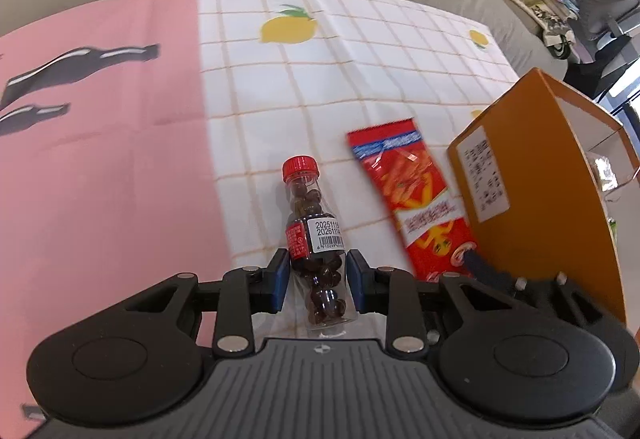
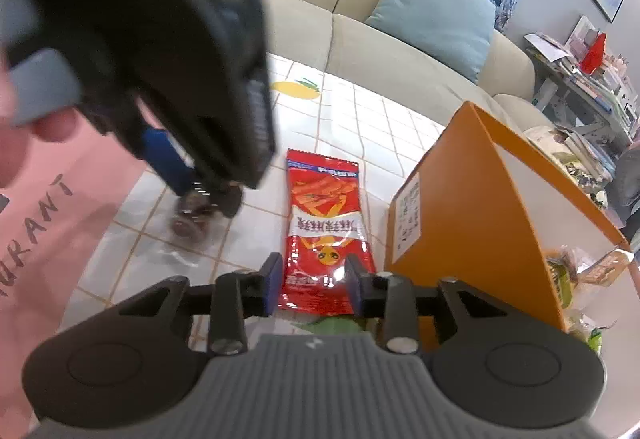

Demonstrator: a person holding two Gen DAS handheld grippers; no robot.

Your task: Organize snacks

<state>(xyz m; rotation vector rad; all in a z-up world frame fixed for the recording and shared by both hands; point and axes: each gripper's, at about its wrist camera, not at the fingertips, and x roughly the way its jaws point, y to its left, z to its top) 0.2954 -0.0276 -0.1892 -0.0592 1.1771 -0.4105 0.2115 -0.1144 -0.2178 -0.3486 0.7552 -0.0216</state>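
Note:
A small clear bottle (image 1: pixel 316 235) with a red cap and dark candies lies on the checked cloth between the fingers of my left gripper (image 1: pixel 318 279). The blue pads sit close beside its body with small gaps, so the gripper is open around it. A red snack packet (image 1: pixel 416 199) lies flat to its right; it also shows in the right wrist view (image 2: pixel 326 223). My right gripper (image 2: pixel 312 283) is open and hovers over the packet's near end, empty. The left gripper body (image 2: pixel 180 59) fills the upper left of the right wrist view, blurred.
An orange cardboard box (image 2: pixel 472 223) stands open at the right, with wrapped snacks (image 2: pixel 576 271) inside; it also shows in the left wrist view (image 1: pixel 532 199). A pink cloth (image 1: pixel 100 159) covers the table's left part. A beige sofa (image 2: pixel 400 51) with cushions runs behind.

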